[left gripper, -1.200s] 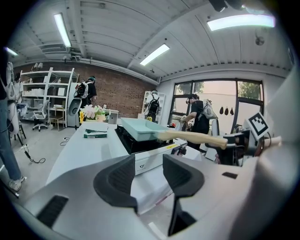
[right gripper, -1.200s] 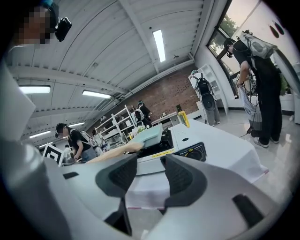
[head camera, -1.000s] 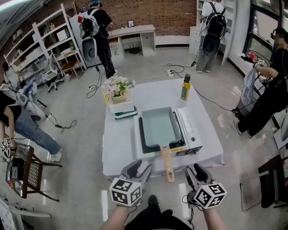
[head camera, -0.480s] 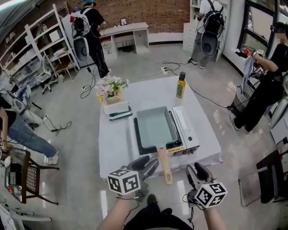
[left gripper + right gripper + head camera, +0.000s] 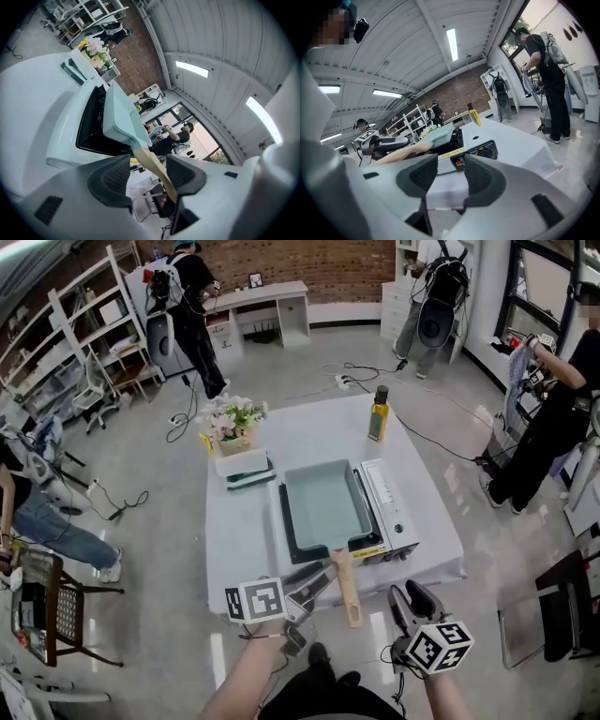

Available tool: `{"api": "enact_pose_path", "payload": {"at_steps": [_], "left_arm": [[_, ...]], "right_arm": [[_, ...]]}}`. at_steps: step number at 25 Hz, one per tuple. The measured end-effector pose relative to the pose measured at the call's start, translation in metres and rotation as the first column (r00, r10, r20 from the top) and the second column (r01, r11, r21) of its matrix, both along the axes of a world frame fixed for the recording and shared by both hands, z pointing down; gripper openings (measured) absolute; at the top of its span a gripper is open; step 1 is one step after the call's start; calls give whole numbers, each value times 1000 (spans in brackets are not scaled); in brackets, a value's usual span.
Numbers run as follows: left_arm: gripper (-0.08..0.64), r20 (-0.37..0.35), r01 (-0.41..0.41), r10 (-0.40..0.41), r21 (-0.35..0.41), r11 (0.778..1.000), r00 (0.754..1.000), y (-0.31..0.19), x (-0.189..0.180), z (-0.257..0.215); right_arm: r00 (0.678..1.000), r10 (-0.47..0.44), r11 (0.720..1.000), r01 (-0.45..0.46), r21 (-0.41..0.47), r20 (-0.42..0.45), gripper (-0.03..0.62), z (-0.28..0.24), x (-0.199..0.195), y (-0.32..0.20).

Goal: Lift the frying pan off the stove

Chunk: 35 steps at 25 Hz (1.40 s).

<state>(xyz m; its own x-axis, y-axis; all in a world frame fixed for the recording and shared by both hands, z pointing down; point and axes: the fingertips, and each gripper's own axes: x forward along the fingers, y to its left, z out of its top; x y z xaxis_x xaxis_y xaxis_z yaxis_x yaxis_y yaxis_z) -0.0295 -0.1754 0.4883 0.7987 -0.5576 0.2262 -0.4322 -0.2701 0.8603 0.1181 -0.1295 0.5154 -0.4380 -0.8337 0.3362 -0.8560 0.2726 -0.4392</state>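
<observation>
A pale green rectangular frying pan (image 5: 323,504) rests on a portable stove (image 5: 389,512) on the white-clothed table. Its wooden handle (image 5: 345,589) sticks out past the table's near edge. My left gripper (image 5: 317,579) lies rolled on its side at the handle. In the left gripper view the handle (image 5: 149,158) runs between the jaws of that gripper (image 5: 147,171), close to the right-hand pad. The jaws have just been opening and the pads do not press on it. My right gripper (image 5: 405,596) hangs open and empty right of the handle, level with the stove front (image 5: 480,152).
An oil bottle (image 5: 378,414) stands at the table's far side. A flower pot (image 5: 234,423) and a white box (image 5: 242,465) sit at the far left. Several people stand around the room, and a chair (image 5: 47,601) is at the left.
My left gripper has rolled onto its side and moved right, up to the pan handle, with its jaws spread wider. The right gripper has stayed put.
</observation>
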Motion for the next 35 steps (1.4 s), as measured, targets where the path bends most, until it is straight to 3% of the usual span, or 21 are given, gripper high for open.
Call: {"api": "enact_pose_path", "payload": {"at_steps": [7, 15, 22, 35], "left_arm": [[221, -143, -51, 33, -123, 991, 989, -6, 17, 8], [219, -208, -121, 81, -185, 975, 975, -16, 34, 14], [219, -207, -162, 116, -220, 962, 971, -24, 43, 19], [192, -244, -179, 111, -278, 944, 963, -28, 47, 20]], "right_arm": [[1000, 3, 1000, -3, -13, 9, 175, 5, -3, -2], [1000, 1, 1000, 0, -25, 11, 170, 7, -6, -2], [1000, -9, 999, 9, -31, 15, 169, 5, -11, -5], [968, -58, 991, 86, -105, 246, 126, -10, -25, -7]]}}
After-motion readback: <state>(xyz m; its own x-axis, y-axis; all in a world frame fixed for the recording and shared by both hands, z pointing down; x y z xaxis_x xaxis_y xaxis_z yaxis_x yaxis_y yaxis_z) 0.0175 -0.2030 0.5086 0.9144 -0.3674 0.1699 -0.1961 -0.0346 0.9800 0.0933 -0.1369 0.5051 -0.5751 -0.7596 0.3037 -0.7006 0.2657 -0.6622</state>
